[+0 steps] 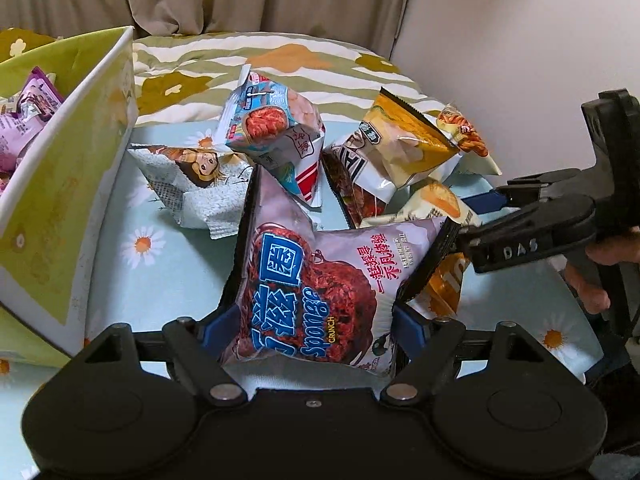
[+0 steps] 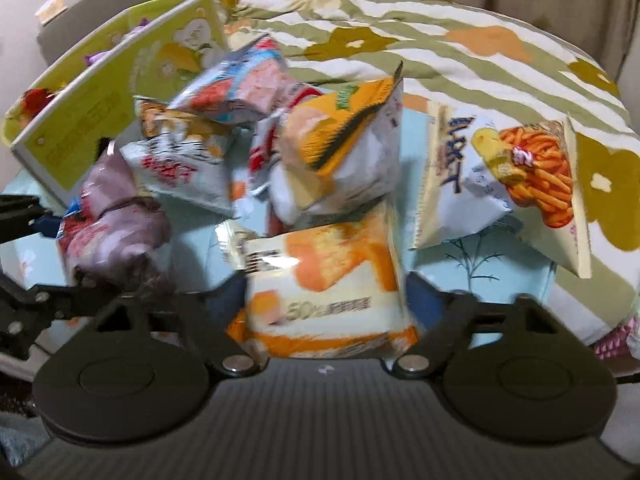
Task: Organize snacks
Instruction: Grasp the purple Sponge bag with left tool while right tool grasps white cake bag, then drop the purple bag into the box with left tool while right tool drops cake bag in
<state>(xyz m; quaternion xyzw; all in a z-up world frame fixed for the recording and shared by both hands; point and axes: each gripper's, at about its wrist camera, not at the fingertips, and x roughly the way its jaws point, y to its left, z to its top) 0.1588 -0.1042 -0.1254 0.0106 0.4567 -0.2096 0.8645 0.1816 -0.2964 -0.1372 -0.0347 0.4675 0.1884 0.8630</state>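
Left claw [image 1: 316, 280] is closed around a puffy lilac Sponge Crunch bag [image 1: 320, 280], its fingers pressing both side seams so the pack is pinched at the waist; the bag sits among the snack pile on the daisy-print bedsheet [image 1: 160, 280]. Right claw [image 2: 324, 280] grips an orange-and-cream snack pack [image 2: 324, 280] between its fingers in the same way, though that view is blurred.

Beside these lie a blue-and-red shrimp chip bag [image 1: 276, 128], a yellow chip bag [image 1: 404, 148], a cartoon-face pack [image 1: 196, 176] and a fries-picture bag [image 2: 520, 176]. A green-lined cardboard box [image 1: 68, 168] stands just to the left of the pile, with purple packs already inside.

My judgement: the step is to carry the lilac bag over the box wall and drop it in. Lift straight up first so neighbouring packs leaning on it slide off; keep the squeeze light, since air-filled bags slip or burst; clear the box rim before opening.
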